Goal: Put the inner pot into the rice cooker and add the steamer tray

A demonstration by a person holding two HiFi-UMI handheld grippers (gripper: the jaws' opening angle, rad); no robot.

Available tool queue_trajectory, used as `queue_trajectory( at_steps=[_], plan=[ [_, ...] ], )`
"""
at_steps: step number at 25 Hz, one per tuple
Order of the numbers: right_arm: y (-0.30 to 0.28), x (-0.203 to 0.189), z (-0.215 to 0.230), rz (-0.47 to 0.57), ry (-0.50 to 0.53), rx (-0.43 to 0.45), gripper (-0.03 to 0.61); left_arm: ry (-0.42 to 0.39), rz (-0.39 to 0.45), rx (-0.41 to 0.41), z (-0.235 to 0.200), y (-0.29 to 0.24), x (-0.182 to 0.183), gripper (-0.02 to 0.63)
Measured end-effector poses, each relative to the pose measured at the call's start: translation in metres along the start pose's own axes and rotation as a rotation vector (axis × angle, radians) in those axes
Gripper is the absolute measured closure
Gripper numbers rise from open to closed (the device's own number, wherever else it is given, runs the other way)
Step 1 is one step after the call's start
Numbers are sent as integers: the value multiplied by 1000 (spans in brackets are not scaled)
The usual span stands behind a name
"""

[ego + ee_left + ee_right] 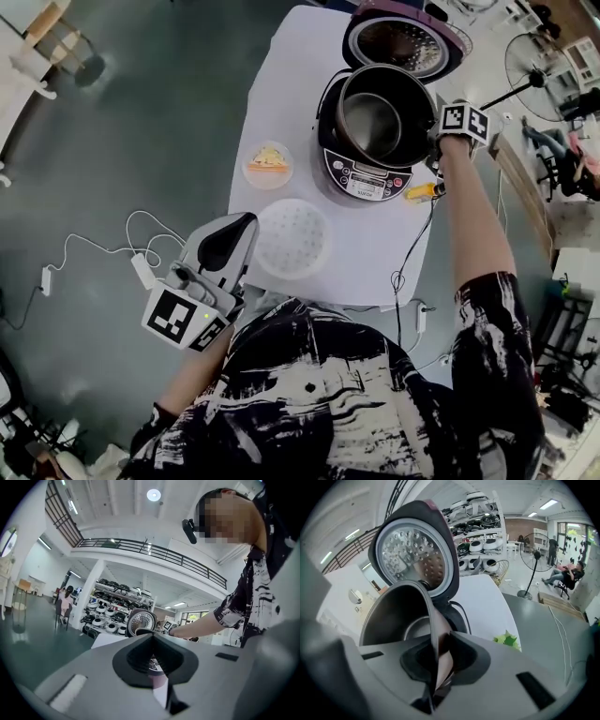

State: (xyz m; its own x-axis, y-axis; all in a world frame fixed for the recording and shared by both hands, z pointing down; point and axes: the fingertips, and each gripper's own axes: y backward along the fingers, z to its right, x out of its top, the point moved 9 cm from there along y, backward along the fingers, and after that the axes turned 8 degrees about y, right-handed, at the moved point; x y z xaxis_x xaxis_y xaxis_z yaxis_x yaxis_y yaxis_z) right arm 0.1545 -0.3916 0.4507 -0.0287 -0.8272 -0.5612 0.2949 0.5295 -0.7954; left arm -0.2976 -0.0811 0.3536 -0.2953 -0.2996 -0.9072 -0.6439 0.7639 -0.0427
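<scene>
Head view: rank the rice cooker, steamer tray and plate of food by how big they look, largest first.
1. rice cooker, largest by far
2. steamer tray
3. plate, clearly the smallest

The white table (281,84) carries one rice cooker (361,180) with one inner pot (380,117) in it toward the far edge, one steamer tray (292,238) by the near edge, and one dish of food (268,164) by the left edge.

A shop or showroom — shelves (115,607) stacked with rice cookers (99,622).
</scene>
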Motion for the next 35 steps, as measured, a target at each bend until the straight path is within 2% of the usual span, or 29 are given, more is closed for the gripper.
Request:
queue_trajectory(
  at_steps=[12, 24, 28, 35],
  plan=[
    [-44, -11, -4, -85, 62, -135, 562, 17, -18, 66, -10, 15, -6, 609],
    [-63, -13, -17, -199, 344, -274, 569, 19, -25, 70, -15, 11, -5, 609],
    [-63, -13, -18, -201, 374, -270, 563, 20, -25, 65, -14, 7, -6, 609],
    [-55, -19, -9, -199, 251, -149, 540, 15, -20, 45, -8, 3, -6, 609]
  ],
)
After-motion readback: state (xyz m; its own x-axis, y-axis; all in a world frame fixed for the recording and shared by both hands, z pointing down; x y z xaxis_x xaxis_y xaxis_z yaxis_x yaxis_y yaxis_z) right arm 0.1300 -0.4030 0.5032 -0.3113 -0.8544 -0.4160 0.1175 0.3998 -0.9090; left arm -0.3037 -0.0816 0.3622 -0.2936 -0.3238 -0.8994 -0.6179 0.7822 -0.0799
